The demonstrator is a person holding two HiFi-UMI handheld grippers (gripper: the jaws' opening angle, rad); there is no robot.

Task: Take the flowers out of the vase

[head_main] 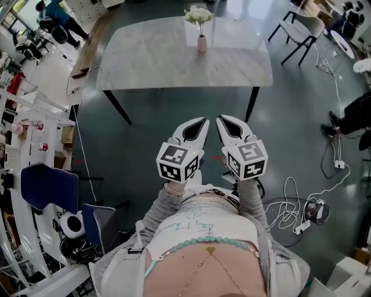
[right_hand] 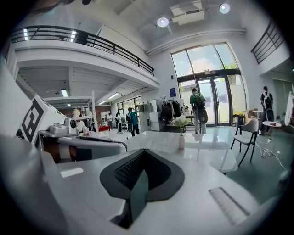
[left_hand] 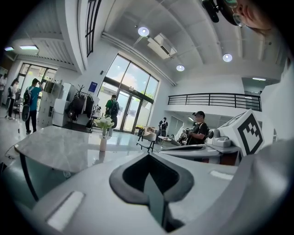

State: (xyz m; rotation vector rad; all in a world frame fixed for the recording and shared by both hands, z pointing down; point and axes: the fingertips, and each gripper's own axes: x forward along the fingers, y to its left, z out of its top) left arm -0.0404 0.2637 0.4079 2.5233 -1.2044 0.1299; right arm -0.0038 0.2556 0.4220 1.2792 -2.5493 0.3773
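Flowers [head_main: 198, 14]: white bunch, upright in the vase [head_main: 202, 43], which is small and pale pink. The vase stands on the tabletop [head_main: 145, 58], close to its far edge and about mid-width. I see nothing touching either one.

Both claws are well apart from the vase. They're held low in front of the person's body, over the floor [head_main: 174, 107] on the near side of the tabletop.

Left claw [head_main: 203, 123]: jaws pressed together, nothing between them (the left gripper view shows the seam closed down the middle). Right claw [head_main: 222, 120]: same state, jaws together and empty, per the right gripper view.

The two claws sit side by side with tips aimed toward the tabletop, near each other but not touching. Marker cubes [head_main: 177, 163] face up at the head camera.

In the left gripper view the flowers and vase sit left of centre, beyond the jaw tips, and the right claw's body fills the right side. In the right gripper view the vase is right of centre, with the left claw's body on the left.

Further out:
- A pale chair [head_main: 301, 26] stands off the tabletop's far right corner.
- A blue chair [head_main: 49, 185] is on the person's left.
- White cables [head_main: 301, 212] lie on the floor to the right.
- People [right_hand: 198, 108] stand in the background by the glass doors [right_hand: 216, 98].
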